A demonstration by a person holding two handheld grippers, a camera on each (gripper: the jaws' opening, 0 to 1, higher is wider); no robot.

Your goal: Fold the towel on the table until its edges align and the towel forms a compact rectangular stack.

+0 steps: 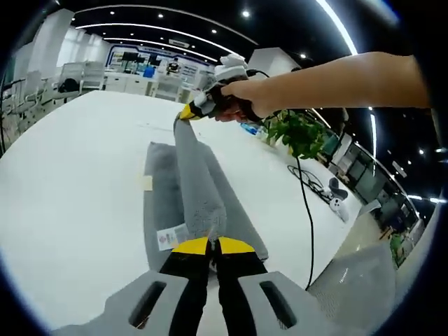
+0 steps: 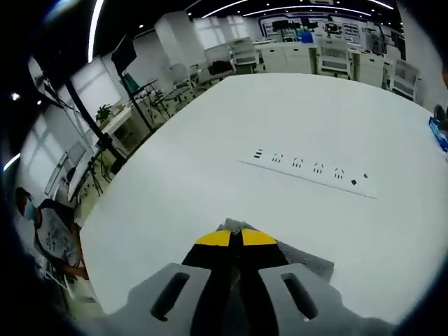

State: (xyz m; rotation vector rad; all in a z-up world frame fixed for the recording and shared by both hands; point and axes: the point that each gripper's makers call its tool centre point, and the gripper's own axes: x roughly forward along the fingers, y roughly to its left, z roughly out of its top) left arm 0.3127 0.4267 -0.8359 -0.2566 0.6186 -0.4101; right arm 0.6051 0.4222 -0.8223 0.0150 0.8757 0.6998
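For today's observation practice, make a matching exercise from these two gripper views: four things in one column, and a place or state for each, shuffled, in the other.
Things:
1. towel
2. power strip
3. potted plant
4. left gripper

Descriptions:
A. white, lying flat on the table
B. green, at the table's far edge
C. grey, lifted and stretched between two grippers
D. yellow tips closed on a towel end

Pairs: 1-C, 2-A, 3-B, 4-D
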